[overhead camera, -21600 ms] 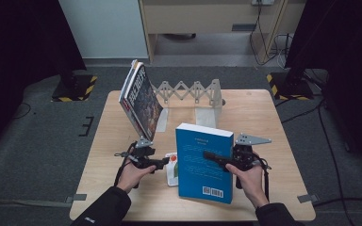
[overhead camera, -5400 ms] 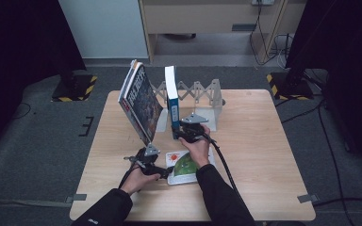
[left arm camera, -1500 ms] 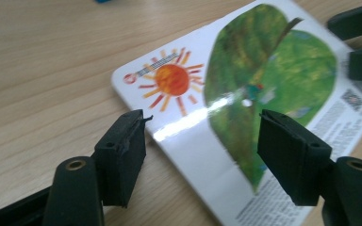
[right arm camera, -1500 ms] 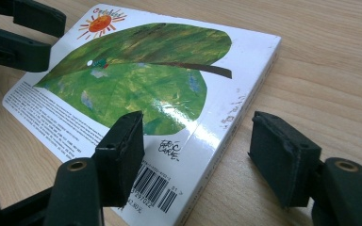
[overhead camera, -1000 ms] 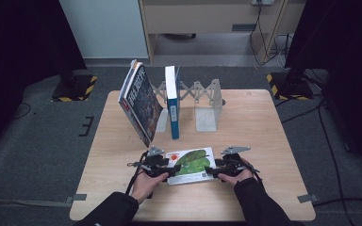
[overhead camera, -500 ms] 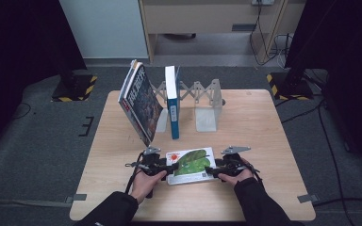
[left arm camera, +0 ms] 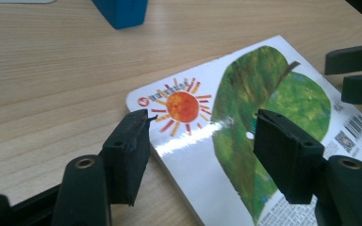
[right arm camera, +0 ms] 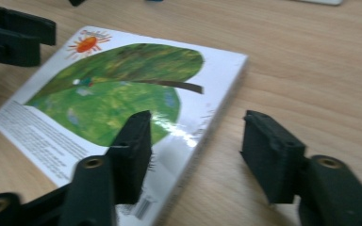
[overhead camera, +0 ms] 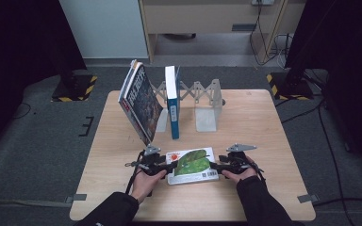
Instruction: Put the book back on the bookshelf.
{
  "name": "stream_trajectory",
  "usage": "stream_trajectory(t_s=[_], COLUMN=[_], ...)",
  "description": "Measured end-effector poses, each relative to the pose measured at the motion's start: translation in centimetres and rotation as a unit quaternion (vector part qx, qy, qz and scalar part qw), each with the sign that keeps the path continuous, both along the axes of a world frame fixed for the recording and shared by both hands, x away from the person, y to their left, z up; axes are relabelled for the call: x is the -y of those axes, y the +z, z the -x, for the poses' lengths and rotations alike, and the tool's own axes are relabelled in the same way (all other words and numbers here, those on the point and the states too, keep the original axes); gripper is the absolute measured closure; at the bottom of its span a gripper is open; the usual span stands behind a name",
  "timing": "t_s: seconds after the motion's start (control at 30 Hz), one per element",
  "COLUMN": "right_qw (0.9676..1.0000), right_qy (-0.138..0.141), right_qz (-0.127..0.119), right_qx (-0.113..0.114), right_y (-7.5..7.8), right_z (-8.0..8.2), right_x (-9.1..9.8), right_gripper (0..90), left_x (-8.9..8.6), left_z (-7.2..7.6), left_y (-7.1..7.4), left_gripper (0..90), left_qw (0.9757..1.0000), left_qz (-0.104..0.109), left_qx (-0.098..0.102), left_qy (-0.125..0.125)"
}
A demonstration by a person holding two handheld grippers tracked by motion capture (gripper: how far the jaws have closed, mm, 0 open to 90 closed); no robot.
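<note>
A picture book (overhead camera: 192, 165) with a green leaf and an orange sun on its cover lies flat near the table's front edge. My left gripper (overhead camera: 167, 165) is at its left end. The jaws are open (left arm camera: 202, 155), one beside the book's edge and one over the cover. My right gripper (overhead camera: 215, 165) is at the right end, open (right arm camera: 195, 150). Its jaws have just been closing, and the book's right edge lies between them with the pads clear of it. Each gripper view shows the other gripper's jaws at the far end of the book.
A blue book (overhead camera: 171, 101) stands upright in a folding metal rack (overhead camera: 202, 92) at the back of the table. Thin books (overhead camera: 139, 103) lean to the left of it. A grey bookend (overhead camera: 206, 117) stands to its right. Bare wood lies on both sides.
Since five seconds ago the right gripper has left the blue book standing in the rack and come down to the picture book's right end. Over the last second both hands have kept still.
</note>
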State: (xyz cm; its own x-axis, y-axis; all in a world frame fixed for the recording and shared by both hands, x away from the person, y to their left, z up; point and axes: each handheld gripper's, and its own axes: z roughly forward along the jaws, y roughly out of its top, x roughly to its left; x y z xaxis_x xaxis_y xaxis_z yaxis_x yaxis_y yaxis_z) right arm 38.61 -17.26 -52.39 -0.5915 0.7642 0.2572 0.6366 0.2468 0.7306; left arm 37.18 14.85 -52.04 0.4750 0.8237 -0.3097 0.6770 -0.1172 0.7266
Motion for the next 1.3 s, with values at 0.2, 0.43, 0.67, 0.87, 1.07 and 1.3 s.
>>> stream_trajectory(t_s=[0.2, 0.43, 0.67, 0.87, 1.07, 1.3], right_qw=[0.9997, 0.9987, 0.9987, 0.9988, 0.9988, 0.9987], right_qy=[-0.009, -0.019, -0.012, -0.012, -0.012, -0.012], right_qz=[0.022, 0.044, 0.049, 0.047, 0.046, 0.05], right_qx=[0.009, 0.015, 0.002, -0.01, -0.011, -0.008], right_y=[0.0, 0.2, -0.2, -0.3, -0.3, -0.3], right_z=[-0.1, 0.0, -0.1, 0.0, -0.1, -0.1], right_x=[0.3, 0.6, 0.6, 0.7, 0.8, 0.8], right_gripper=[53.6, 54.3, 55.8, 55.9, 54.8, 53.0], left_x=[0.1, 0.2, -0.1, -0.3, -0.6, -0.9], left_z=[-0.1, -0.2, -0.3, -0.4, -0.3, -0.2], left_y=[-0.5, -0.7, -0.6, -0.4, 0.1, 0.6], left_gripper=[35.5, 35.0, 33.7, 33.3, 33.5, 34.2], left_qw=[0.9998, 0.9998, 0.9993, 0.9989, 0.9978, 0.9949], left_qz=[-0.011, 0.0, 0.024, 0.042, 0.067, 0.099], left_qx=[-0.013, -0.02, -0.029, -0.017, -0.002, 0.021], left_qy=[-0.005, -0.008, -0.004, -0.004, -0.001, 0.0])
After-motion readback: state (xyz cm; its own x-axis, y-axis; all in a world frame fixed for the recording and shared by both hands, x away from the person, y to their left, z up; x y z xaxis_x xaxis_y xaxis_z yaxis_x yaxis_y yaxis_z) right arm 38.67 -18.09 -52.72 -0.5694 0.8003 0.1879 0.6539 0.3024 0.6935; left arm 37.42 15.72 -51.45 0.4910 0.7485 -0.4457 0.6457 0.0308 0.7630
